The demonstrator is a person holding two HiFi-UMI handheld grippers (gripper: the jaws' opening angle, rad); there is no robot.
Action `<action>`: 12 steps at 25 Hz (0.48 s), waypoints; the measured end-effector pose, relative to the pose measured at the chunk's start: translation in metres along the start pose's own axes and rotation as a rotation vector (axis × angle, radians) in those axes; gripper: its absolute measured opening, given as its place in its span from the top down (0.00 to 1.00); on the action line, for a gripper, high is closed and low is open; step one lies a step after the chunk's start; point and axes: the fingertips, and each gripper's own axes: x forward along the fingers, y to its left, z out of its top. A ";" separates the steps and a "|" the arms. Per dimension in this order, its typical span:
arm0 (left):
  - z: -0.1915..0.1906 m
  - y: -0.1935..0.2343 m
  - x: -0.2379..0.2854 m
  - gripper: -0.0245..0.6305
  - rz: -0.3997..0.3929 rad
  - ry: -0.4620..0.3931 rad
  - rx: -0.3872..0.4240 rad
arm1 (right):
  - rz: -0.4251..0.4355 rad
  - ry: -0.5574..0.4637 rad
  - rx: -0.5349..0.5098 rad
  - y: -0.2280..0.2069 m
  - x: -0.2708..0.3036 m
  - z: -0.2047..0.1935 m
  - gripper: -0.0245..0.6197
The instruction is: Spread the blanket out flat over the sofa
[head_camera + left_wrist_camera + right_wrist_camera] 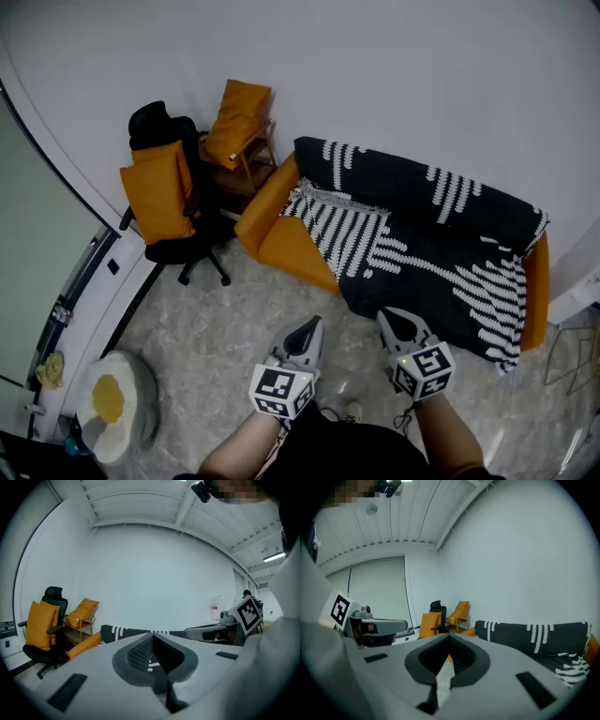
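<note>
If you count it all up, you've got two tools out front, the left gripper (306,330) and the right gripper (396,322). Both have their jaws pinched fully together with nothing between them, hovering over the floor (216,328) on the near side of the sofa (281,239). One blanket (422,244), black with white patterns, is draped over that one orange sofa. It covers the backrest and most of the seat and hangs down the front on the right. It's rumpled at the left end, where the left arm and a wedge of seat show bare. Farther left there's one black office chair (155,124) and one wooden chair (260,157). There's an orange cushion (157,192) on the first and a second orange cushion (236,122) on the other, so two in all. One egg-shaped cushion (112,403) sits near left. Most of the sofa is buried under the blanket, the wooden chair is mostly hidden, and your arms get cut off at the near edge.
</note>
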 end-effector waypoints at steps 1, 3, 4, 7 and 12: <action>0.000 0.000 0.000 0.96 0.001 0.001 -0.001 | 0.000 0.001 0.000 0.000 0.000 0.000 0.96; -0.001 0.001 0.000 0.96 0.002 0.002 -0.003 | 0.002 0.004 0.000 0.001 0.001 -0.001 0.96; -0.001 0.002 0.000 0.96 0.002 0.001 -0.004 | 0.003 0.005 0.002 0.001 0.002 -0.001 0.96; 0.000 0.004 0.001 0.96 0.006 -0.006 -0.008 | 0.010 0.003 0.017 0.001 0.004 -0.001 0.96; -0.001 0.011 0.000 0.96 0.018 -0.017 -0.010 | 0.011 0.003 0.015 0.003 0.010 -0.002 0.95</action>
